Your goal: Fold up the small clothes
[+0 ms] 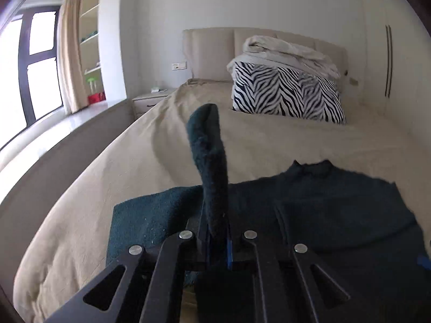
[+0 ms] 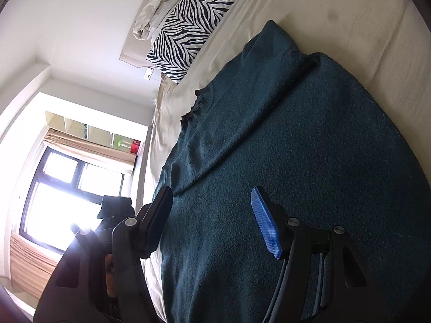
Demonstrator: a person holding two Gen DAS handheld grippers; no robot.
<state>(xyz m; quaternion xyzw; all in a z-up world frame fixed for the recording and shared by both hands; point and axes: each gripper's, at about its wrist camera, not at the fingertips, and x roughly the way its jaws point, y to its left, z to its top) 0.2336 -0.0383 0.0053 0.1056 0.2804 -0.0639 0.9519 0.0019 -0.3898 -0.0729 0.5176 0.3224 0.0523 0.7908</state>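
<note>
Now your left gripper [image 1: 215, 242] has its jaws clamped on the sweater [image 2: 282, 161], probably a sleeve, lifted off the bed [image 1: 269, 140]; your right gripper [image 2: 212, 220] hovers above the sweater, jaws apart. Soft, floppy knit: pinch at edges.

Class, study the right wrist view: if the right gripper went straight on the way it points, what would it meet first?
Most likely the teal sweater spread on the bed: it fills the space ahead of the open right gripper, though depth is unclear.
</note>
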